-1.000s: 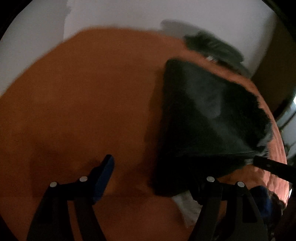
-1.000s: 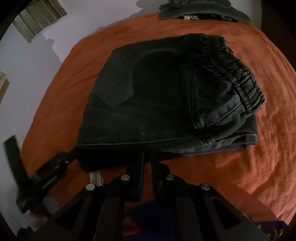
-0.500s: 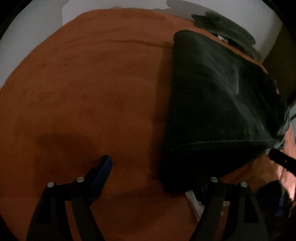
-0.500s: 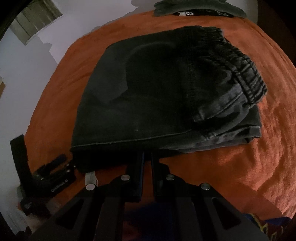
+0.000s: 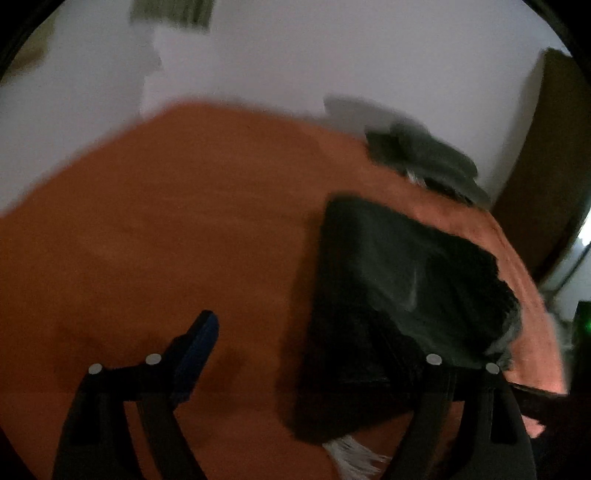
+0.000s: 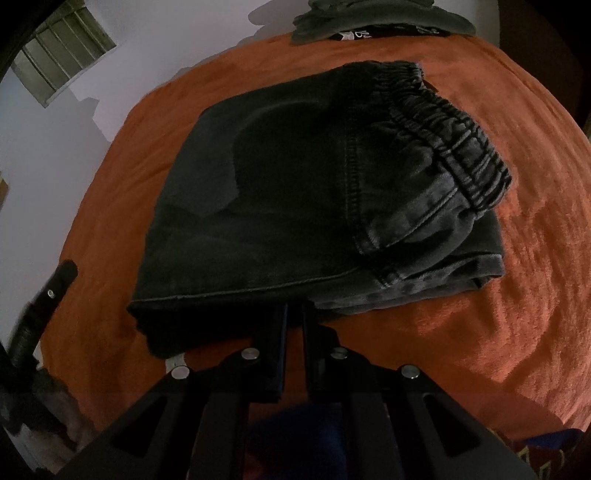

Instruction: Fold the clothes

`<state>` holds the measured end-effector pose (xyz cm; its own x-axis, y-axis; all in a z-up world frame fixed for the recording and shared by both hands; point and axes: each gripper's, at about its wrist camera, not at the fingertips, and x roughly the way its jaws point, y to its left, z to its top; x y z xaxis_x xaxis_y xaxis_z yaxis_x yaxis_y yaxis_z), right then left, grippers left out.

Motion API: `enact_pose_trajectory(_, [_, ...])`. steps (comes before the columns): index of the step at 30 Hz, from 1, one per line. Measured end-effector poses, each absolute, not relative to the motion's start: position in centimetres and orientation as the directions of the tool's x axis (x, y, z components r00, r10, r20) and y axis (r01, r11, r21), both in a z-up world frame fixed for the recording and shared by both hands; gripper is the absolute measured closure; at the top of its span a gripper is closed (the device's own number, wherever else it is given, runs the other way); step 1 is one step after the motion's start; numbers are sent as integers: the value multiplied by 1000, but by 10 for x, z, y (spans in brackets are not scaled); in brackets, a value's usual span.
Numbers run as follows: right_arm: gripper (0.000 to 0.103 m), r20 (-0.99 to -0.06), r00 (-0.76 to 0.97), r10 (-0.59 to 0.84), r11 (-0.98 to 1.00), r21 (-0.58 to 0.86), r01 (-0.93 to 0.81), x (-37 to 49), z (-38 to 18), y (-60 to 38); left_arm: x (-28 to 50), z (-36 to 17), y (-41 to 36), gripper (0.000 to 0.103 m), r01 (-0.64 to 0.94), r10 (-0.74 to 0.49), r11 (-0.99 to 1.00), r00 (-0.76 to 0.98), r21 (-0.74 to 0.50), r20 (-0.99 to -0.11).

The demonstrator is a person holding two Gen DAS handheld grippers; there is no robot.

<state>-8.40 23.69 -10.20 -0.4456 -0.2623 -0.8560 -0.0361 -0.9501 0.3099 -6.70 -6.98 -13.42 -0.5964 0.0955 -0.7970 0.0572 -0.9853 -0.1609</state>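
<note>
Dark folded jeans (image 6: 314,192) lie on the orange bedspread (image 6: 517,295), elastic waistband to the right. My right gripper (image 6: 293,310) is at the near hem, its fingers pressed almost together and their tips buried under the fabric edge. In the left wrist view the jeans (image 5: 399,288) lie on the right. My left gripper (image 5: 306,332) is open, its blue-padded finger (image 5: 199,343) over bare bedspread and the other finger dark against the jeans' near left corner. The left gripper (image 6: 55,284) also shows at the left edge of the right wrist view.
A pile of dark clothes (image 6: 380,18) sits at the bed's far edge by the white wall, seen too in the left wrist view (image 5: 424,162). A white tag (image 6: 177,360) pokes out under the jeans. Brown furniture (image 5: 546,147) stands at the right. Bare bedspread (image 5: 166,221) stretches left.
The left gripper has drawn back and tilted up, so more wall shows and the jeans look farther away. The right gripper stays at the jeans' near hem.
</note>
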Motion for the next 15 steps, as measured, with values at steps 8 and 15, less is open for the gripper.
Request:
enact_pose_trajectory(8, [96, -849, -462, -258, -949, 312, -43, -82, -101, 232, -66, -168, -86, 15, 103, 171, -960, -521, -260, -836])
enact_pose_trajectory(15, [96, -853, -453, -259, -948, 314, -50, -82, -103, 225, -46, -141, -68, 15, 13, 140, -984, -576, -180, -805])
